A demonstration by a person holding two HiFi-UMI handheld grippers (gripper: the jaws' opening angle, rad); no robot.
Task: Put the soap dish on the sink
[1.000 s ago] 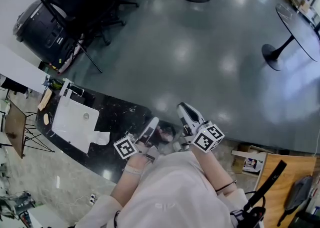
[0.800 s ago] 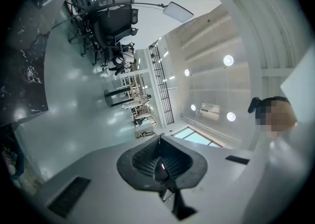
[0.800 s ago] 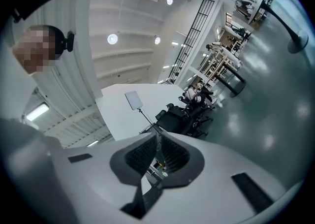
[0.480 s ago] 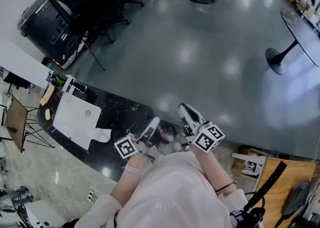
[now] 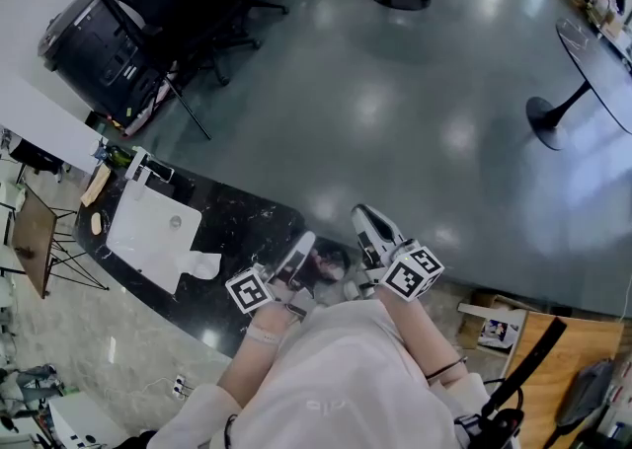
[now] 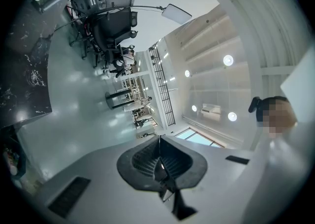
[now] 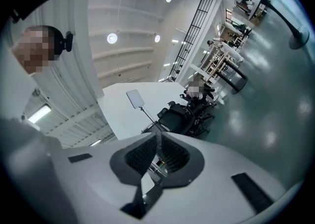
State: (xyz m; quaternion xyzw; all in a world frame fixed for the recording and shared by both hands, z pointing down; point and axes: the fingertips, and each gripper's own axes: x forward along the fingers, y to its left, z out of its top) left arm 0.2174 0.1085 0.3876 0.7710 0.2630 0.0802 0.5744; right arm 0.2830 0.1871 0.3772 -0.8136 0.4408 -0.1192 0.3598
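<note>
Since a second ago only the view has drifted. The counter [image 5: 242, 225] and sink [image 5: 148, 240] sit a touch higher and further right in the head view. Both grippers are at the same spot in frame, tucked close to the body.

- Grey floor [image 5: 395, 92] fills most of the head view. The dark marbled counter curves across the lower left.
- The white sink is set in the counter's far-left end, with the faucet [image 5: 143, 169] at its upper corner. It is well apart from both grippers.
- Left gripper [image 5: 301, 243]: jaws closed tip to tip with nothing between them. Its own view shows only room and ceiling.
- Right gripper [image 5: 363, 212]: jaws also closed and empty, pointing out over the floor.
- A white cloth [image 5: 202, 265] lies crumpled at the sink's near corner.
- A small tan oval thing [image 5: 96, 224] lies just beside the sink's far rim.

Soap dish: I can't pick it out for certain. The tan oval is the likeliest candidate, but it is too small to tell.

Step, as a judgement: the scene fits two stages. Either the dish is still waiting to be fetched, or it is already down by the basin and the hands are drawn back. With both claws empty and away from the sink, the pictures don't settle which. Either way, a closer look at the sink rim is needed before any grasp is worth planning.
</note>
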